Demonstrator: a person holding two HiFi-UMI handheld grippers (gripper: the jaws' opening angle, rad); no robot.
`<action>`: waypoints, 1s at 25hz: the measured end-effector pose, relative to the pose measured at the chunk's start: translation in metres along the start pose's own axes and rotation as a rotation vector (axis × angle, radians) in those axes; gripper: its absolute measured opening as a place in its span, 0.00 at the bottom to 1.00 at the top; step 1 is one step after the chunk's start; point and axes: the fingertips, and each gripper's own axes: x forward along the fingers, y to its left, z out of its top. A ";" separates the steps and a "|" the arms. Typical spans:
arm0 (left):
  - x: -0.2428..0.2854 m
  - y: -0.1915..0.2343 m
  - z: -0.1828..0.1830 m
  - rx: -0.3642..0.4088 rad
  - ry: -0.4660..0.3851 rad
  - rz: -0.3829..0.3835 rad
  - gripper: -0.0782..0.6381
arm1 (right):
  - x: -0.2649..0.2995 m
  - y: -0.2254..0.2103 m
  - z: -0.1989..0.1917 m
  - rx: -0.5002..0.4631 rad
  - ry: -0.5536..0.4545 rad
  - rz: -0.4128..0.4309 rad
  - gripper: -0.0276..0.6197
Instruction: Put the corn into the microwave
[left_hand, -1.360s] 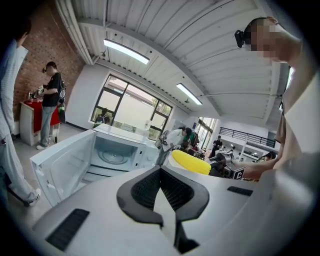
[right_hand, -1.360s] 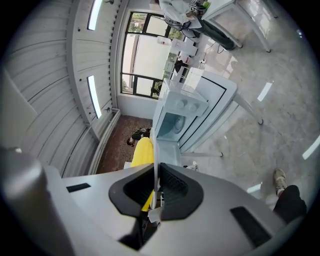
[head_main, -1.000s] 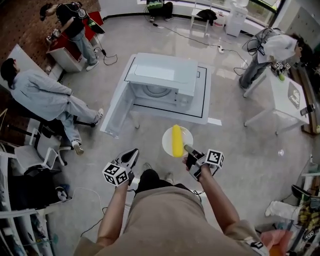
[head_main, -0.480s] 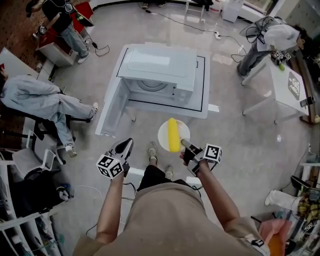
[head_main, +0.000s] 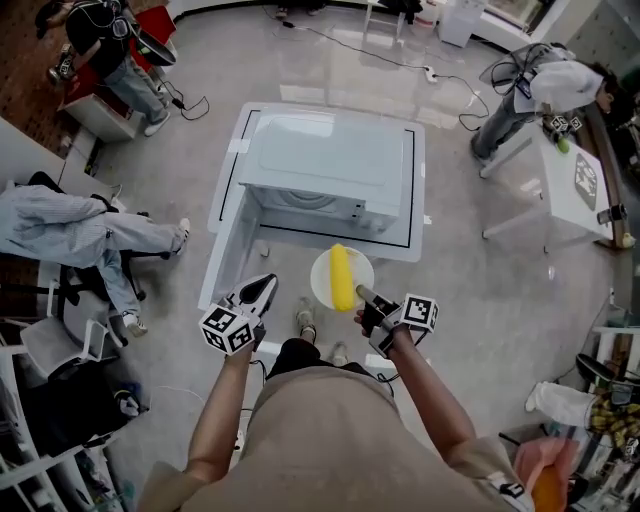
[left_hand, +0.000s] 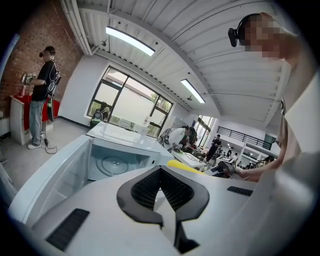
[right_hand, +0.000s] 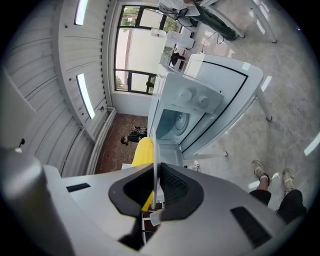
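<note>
The fingers of our right gripper (head_main: 362, 294) pinch the rim of a white plate (head_main: 322, 285); the corn (head_main: 341, 277) lies on it, just before the open microwave (head_main: 325, 165) on the table (head_main: 415, 205). The fingers of our left gripper (head_main: 262, 290) seem pressed together, empty.

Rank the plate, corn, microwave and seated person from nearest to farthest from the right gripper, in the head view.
1. Plate, its rim pinched in the right gripper's fingers.
2. Corn, lying on the plate.
3. Microwave, ahead, door open.
4. Seated person, far left.
</note>
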 end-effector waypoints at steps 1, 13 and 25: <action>0.006 0.005 0.005 0.006 0.005 -0.012 0.10 | 0.008 0.002 0.004 -0.008 0.000 0.000 0.08; 0.055 0.065 0.024 0.036 0.092 -0.079 0.10 | 0.089 -0.018 0.041 0.003 -0.036 -0.023 0.08; 0.075 0.090 0.040 0.071 0.131 -0.095 0.10 | 0.145 -0.044 0.065 0.010 -0.066 -0.042 0.08</action>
